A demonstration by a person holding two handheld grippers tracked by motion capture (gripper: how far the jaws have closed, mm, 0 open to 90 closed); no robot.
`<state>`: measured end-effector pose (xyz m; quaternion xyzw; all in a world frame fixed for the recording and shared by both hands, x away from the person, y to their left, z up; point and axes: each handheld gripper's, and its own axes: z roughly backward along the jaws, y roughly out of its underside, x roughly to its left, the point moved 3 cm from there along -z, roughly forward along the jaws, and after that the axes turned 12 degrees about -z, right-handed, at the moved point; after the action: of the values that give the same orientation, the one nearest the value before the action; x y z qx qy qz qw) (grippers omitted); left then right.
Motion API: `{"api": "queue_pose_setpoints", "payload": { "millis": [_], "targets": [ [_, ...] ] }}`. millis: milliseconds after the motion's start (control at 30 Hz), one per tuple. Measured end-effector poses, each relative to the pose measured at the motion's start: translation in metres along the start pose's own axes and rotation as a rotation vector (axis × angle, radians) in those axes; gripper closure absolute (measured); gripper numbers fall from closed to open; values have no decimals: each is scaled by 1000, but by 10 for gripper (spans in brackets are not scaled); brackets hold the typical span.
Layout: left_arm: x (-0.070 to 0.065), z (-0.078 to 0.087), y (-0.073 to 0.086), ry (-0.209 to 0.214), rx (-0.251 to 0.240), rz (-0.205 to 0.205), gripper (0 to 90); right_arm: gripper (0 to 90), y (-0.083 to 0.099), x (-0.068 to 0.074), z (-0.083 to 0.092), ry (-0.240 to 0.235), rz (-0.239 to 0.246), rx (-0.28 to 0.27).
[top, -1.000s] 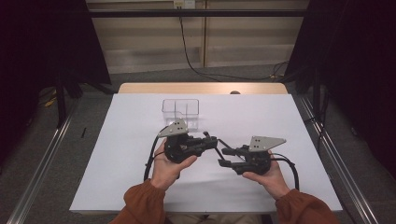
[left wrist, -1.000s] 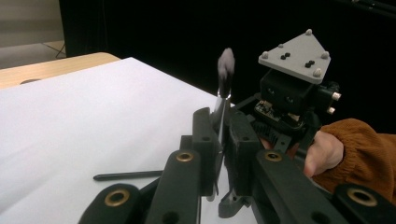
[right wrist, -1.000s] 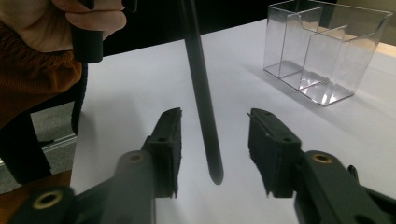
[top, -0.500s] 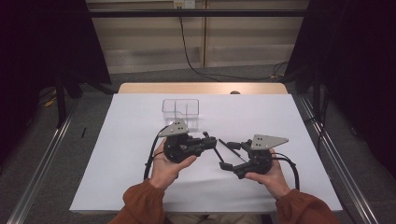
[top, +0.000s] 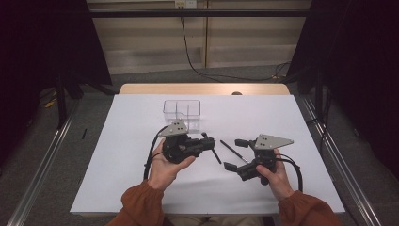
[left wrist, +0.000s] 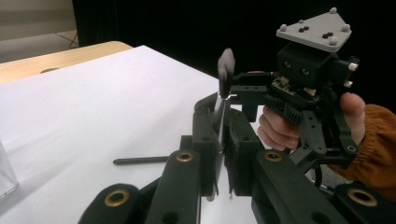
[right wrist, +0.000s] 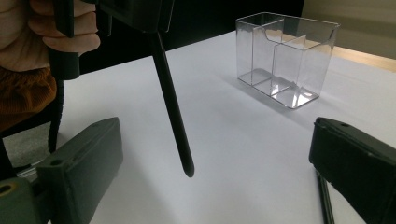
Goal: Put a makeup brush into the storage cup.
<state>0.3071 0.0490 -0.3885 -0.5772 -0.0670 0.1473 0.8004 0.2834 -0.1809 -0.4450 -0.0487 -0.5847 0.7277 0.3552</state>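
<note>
Left gripper [top: 210, 143] clamped narrow on a black pen [top: 215, 154], tip hanging just off the table [top: 117, 155] mid-front; right gripper [top: 235, 154] gapes wide, holding nothing. Second pen [top: 232, 150] lies between them. Risk: thin grip, so the pen could pivot or slip before reaching the clear holder [top: 182, 113] toward the far edge.

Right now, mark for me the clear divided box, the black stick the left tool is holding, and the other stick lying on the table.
clear divided box [right wrist: 287, 56]: right gripper view, front wall.
held black stick [right wrist: 173, 109]: right gripper view, mid-shaft.
stick lying on the table [top: 233, 151]: high view, mid-shaft.
</note>
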Motion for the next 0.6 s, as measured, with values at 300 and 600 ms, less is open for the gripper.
{"api": "queue_pose_setpoints", "payload": {
  "millis": [300, 600],
  "targets": [
    [9, 16, -5, -30, 16, -13, 839, 29, -6, -6, 11, 39, -16, -36],
    [19, 29, 0, -68, 39, 0, 839, 12, -2, -8, 15, 124, 1, -59]
  ]
}}
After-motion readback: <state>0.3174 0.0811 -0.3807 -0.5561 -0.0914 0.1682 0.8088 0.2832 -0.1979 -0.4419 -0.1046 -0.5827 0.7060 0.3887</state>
